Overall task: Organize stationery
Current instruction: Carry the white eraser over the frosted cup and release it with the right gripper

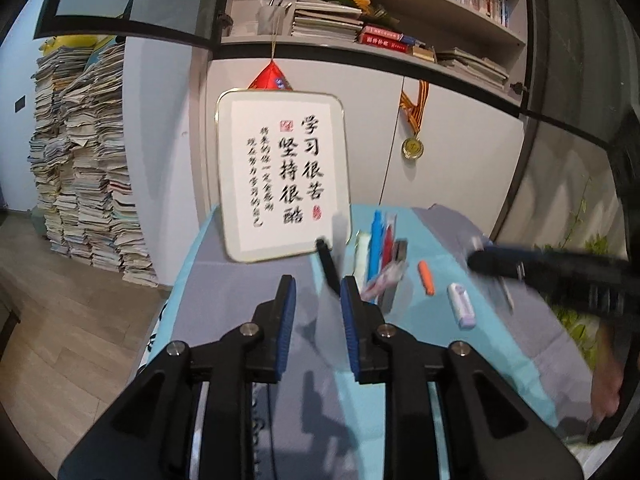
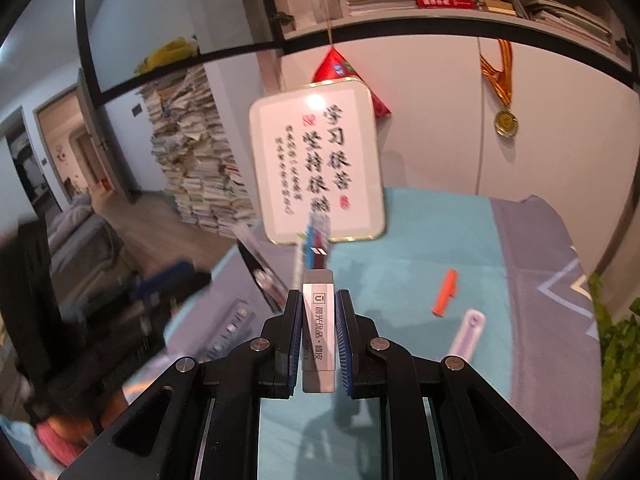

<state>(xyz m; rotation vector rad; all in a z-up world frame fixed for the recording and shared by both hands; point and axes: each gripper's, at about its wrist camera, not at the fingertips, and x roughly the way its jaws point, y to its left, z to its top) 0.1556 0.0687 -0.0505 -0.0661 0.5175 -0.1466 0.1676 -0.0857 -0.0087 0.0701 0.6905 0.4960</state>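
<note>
My right gripper is shut on a grey eraser in a printed sleeve, held above the teal and grey table cover. My left gripper is open and empty above the cover. Ahead of it lie a black pen, a blue pen and a red pen side by side. An orange cap-like piece and a white and lilac correction tape lie to the right. The right gripper shows blurred in the left wrist view.
A framed calligraphy plaque leans against the white cabinet at the back of the table. A clear ruler lies at the left. A medal hangs on the cabinet. A tall paper stack stands on the floor at left. Green leaves edge the right side.
</note>
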